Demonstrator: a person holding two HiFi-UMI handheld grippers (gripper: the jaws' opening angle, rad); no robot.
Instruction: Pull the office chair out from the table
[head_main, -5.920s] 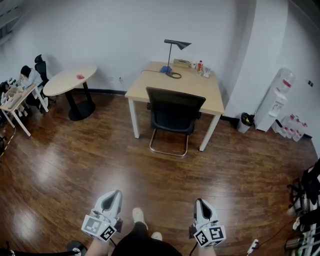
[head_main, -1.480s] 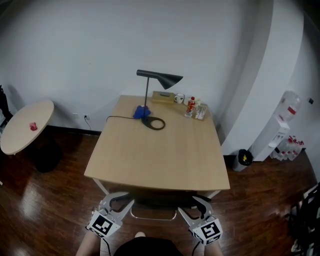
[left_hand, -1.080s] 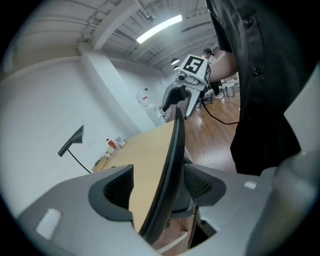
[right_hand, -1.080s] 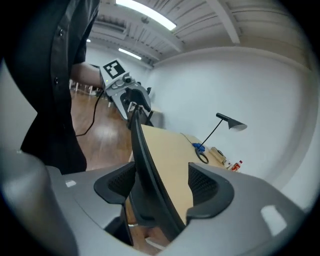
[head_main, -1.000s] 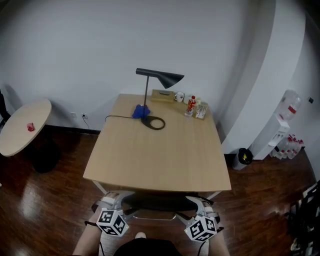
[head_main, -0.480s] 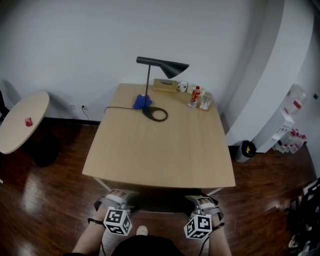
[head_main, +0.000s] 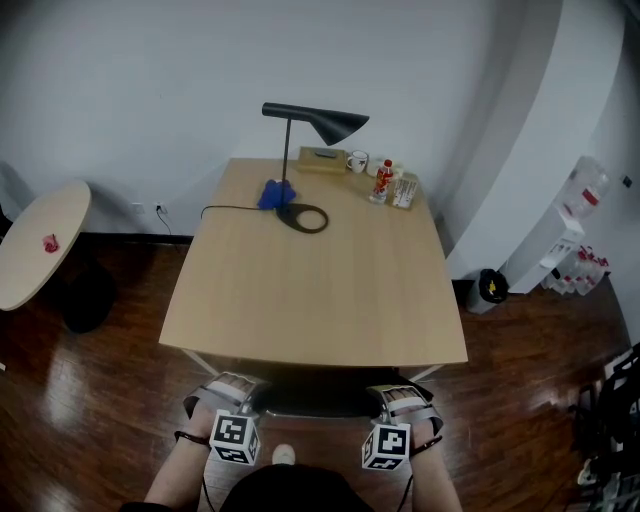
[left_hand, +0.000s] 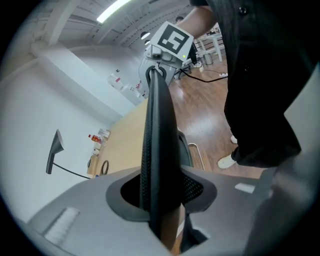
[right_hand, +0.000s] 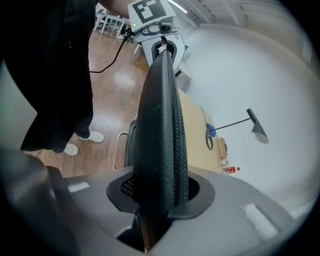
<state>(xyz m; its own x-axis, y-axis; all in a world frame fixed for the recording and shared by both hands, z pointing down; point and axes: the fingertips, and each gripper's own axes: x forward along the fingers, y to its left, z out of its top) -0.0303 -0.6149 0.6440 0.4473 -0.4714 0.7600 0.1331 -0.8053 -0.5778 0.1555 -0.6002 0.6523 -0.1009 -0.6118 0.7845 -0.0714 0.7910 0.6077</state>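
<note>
Office chair (head_main: 316, 400) stood tucked under the surface (head_main: 310, 300). From the head view only the top edge of its backrest showed; seat and legs were hidden. Your left tongs (head_main: 228, 390) and right tongs (head_main: 402, 392) had just been closing, and each clamped that backrest edge, one near each end. Your forearms were cut off by the frame.

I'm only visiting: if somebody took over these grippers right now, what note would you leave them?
The left gripper has just been closing on the top edge of the chair.
The right gripper likewise, further along that edge.
The chair sits tucked at the table.
Done: approach and grip. Left: pull the chair out.
</note>
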